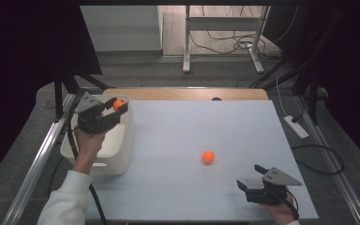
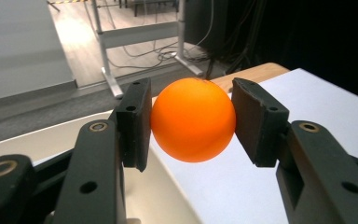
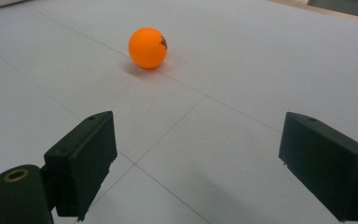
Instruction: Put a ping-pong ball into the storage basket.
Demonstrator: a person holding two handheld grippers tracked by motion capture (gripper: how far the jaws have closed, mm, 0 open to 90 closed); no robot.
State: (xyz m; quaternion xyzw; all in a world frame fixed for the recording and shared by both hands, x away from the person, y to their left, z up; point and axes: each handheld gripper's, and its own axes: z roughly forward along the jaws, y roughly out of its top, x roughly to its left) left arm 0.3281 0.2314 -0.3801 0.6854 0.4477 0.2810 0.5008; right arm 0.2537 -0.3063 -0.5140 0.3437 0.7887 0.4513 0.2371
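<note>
Nearest the person, the right hand-held gripper (image 1: 252,179) rests low on the white bench (image 1: 225,126), jaws spread wide with nothing between them. Just beyond it a loose orange ball (image 1: 208,156) lies alone on the bench. Farther off, at the bench's left edge, the left hand-held gripper (image 1: 121,106) clamps a second orange ball (image 2: 193,119) above the far end of the white bin (image 1: 122,157). The step looks like delivery: next the jaws must part over the bin. What the bin already holds cannot be seen.
</note>
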